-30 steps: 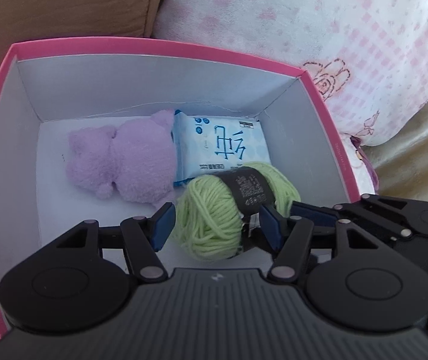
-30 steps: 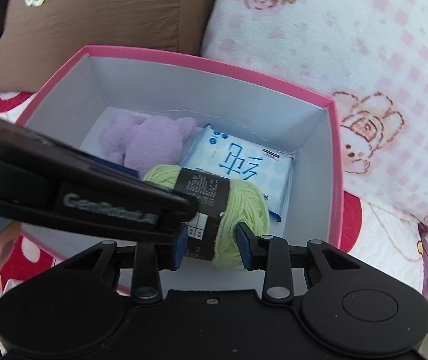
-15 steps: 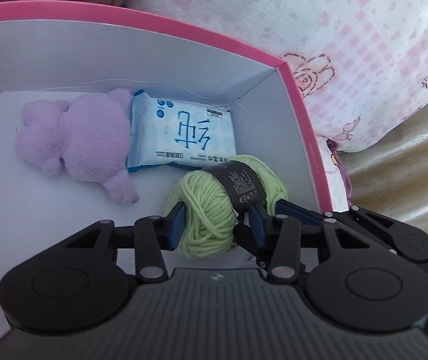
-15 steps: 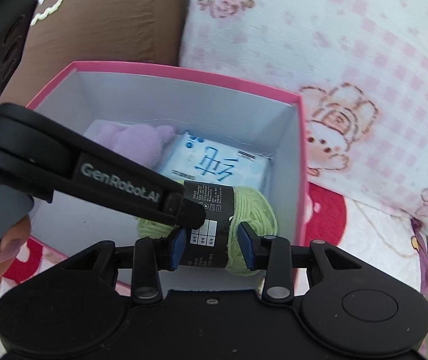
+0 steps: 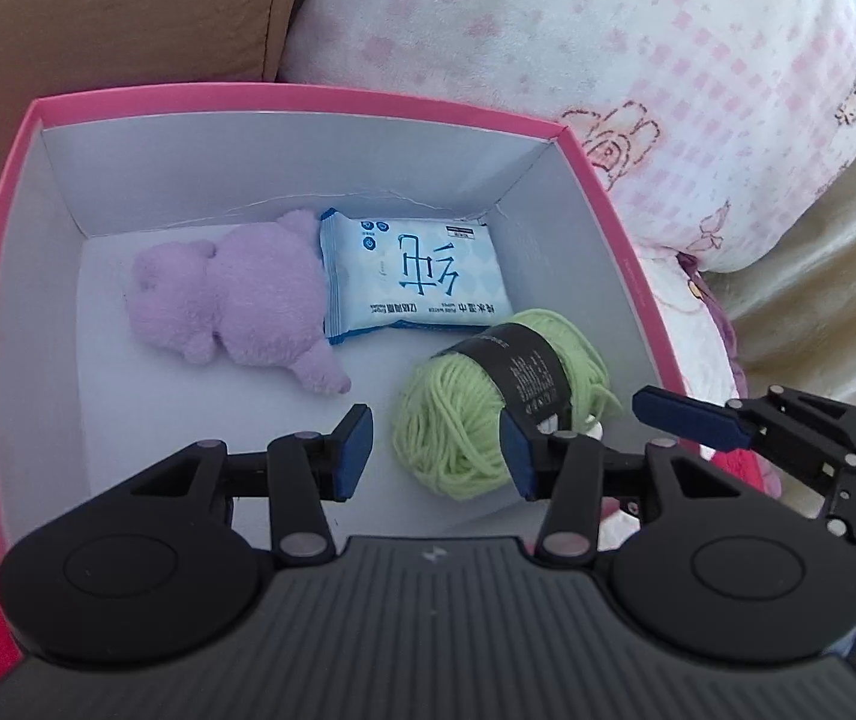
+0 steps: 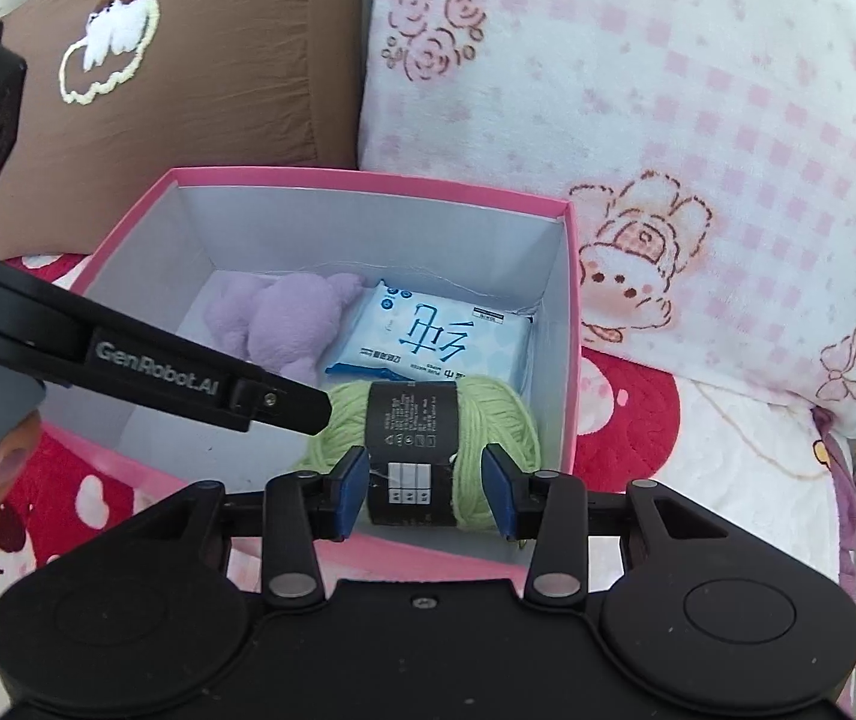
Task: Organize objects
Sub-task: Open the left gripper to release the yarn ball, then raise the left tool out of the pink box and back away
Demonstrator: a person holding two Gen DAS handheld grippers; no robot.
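Left wrist: pink box [image 5: 619, 228] against floral cushion [image 5: 637, 48].

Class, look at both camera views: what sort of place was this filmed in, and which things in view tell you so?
Most likely a home, on a sofa or bed. A brown embroidered cushion and a pink-checked fleece pillow lean behind the pink cardboard box, which stands on a red and white quilted cover.

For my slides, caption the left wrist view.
Open left gripper above a pink box holding yarn, wipes and a plush.
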